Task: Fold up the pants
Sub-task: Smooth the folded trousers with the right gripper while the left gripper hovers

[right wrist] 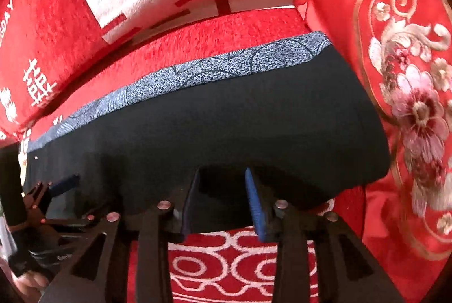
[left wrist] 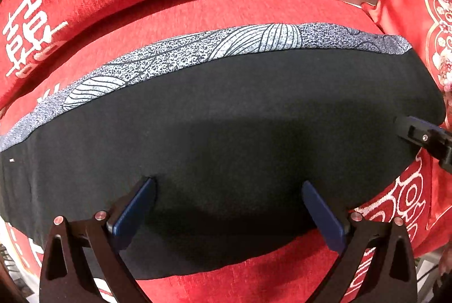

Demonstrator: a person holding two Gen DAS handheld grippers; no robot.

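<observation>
Jaws of the left gripper [left wrist: 228, 198] stand wide, the right gripper [right wrist: 223, 184] narrower, both empty over the pants [left wrist: 226, 119], already folded lengthwise on the sofa [left wrist: 226, 12]; cross folds seem left.

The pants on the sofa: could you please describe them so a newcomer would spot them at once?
Start from the red sofa seat with white characters. Lying flat across it are the pants, a wide dark slab beside the floral cushion. Only they are near-black, edged along the far side by a blue-white patterned band.
</observation>
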